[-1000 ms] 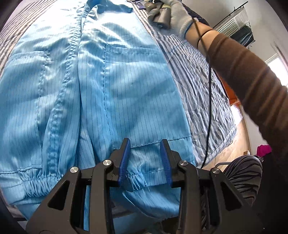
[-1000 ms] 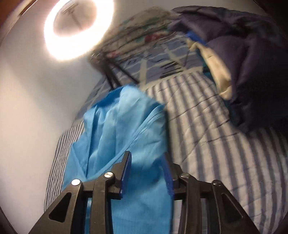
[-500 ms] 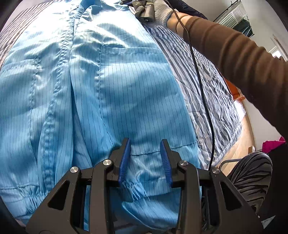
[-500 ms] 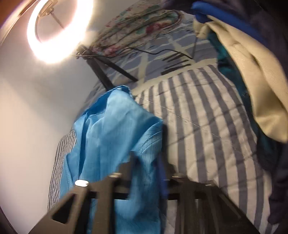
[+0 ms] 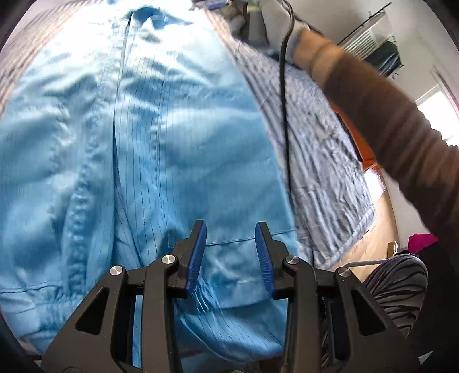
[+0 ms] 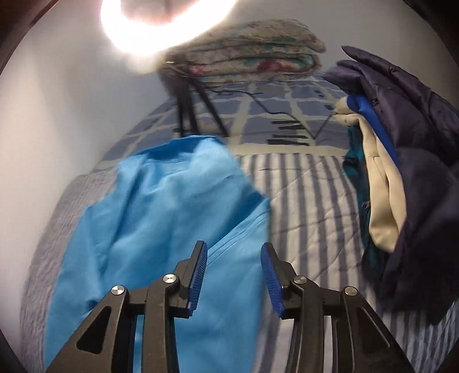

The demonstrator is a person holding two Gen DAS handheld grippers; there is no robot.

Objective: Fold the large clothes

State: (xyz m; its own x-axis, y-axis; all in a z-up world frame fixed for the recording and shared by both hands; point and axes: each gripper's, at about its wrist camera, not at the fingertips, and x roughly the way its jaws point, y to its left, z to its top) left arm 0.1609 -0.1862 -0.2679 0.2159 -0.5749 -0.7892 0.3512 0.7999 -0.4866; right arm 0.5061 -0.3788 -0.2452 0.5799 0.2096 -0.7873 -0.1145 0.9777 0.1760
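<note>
A light blue pinstriped garment [image 5: 160, 149] lies spread over the striped bedspread [image 5: 324, 160], front up, with its closure seam running away toward the collar at the far end and its gathered hem nearest the left gripper [image 5: 231, 255]. That gripper hangs over the hem band, its blue-padded jaws standing apart with the cloth seen between them but not pinched. At the far end of the garment, beside the collar, a gloved hand [image 5: 275, 20] on a brown-sleeved arm [image 5: 381, 114] holds the other tool, a black cable [image 5: 284, 94] trailing from it across the bedspread. In the right wrist view, the right gripper [image 6: 233, 277] also has its jaws apart, poised above the garment's edge [image 6: 172, 218] where the blue cloth meets the bedspread [image 6: 312, 212]; no cloth is clamped. To the right of the garment, on the bedspread, lies a heap of dark navy padded clothing [image 6: 418, 155] with a cream piece [image 6: 381, 200] tucked into it. Beyond the garment stand black tripod legs [image 6: 189, 112] under a glaring ring light [image 6: 160, 25], with a folded floral quilt [image 6: 258, 48] behind.
</note>
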